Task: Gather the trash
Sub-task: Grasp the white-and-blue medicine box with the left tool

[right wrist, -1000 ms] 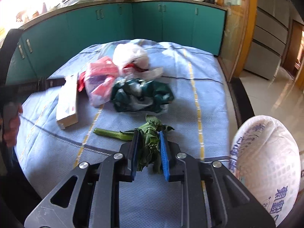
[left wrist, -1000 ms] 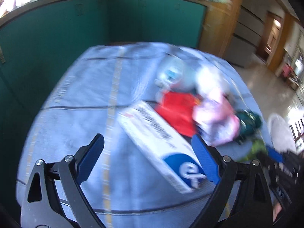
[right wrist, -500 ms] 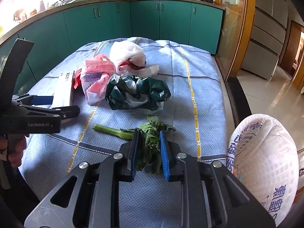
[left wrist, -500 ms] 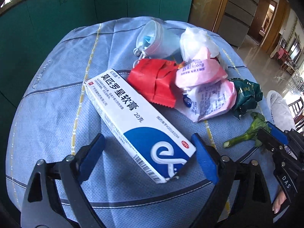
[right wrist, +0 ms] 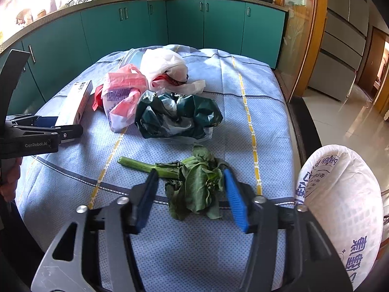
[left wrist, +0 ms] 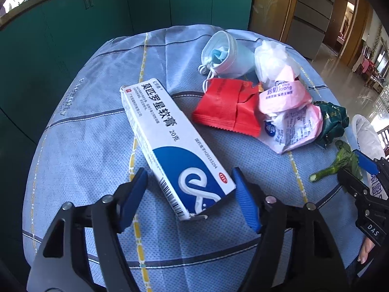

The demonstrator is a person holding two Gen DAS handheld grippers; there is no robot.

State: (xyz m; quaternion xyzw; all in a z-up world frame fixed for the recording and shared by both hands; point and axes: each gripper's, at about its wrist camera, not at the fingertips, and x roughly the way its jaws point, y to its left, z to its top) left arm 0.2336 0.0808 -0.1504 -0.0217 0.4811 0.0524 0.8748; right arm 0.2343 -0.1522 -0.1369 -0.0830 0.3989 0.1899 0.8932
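Observation:
A white and blue medicine box [left wrist: 175, 146] lies on the blue checked cloth. My left gripper [left wrist: 188, 189] straddles its near end, jaws closing, with the pads just clear of the box's sides. In the right wrist view the same box [right wrist: 77, 99] shows beside the left gripper [right wrist: 63, 126]. A wilted green vegetable stalk [right wrist: 192, 182] lies on the cloth between the fingers of my right gripper [right wrist: 190, 180]. Its jaws are opening and the pads stand off the leaves. Beyond lie a red wrapper [left wrist: 226, 107], a face mask [left wrist: 223, 53], a pink bag [left wrist: 289, 112] and a dark green bag [right wrist: 177, 116].
A white woven sack [right wrist: 340, 206] stands open off the table's right edge. A white plastic bag [right wrist: 163, 65] sits at the far end of the pile. Teal cabinets [right wrist: 145, 24] run behind the table [right wrist: 243, 97]. A person's hand [right wrist: 9, 185] holds the left gripper.
My right gripper has opened and let go of the green stalk, which stays on the cloth. The left gripper has sunk closer over the box's near end and its jaws have narrowed.

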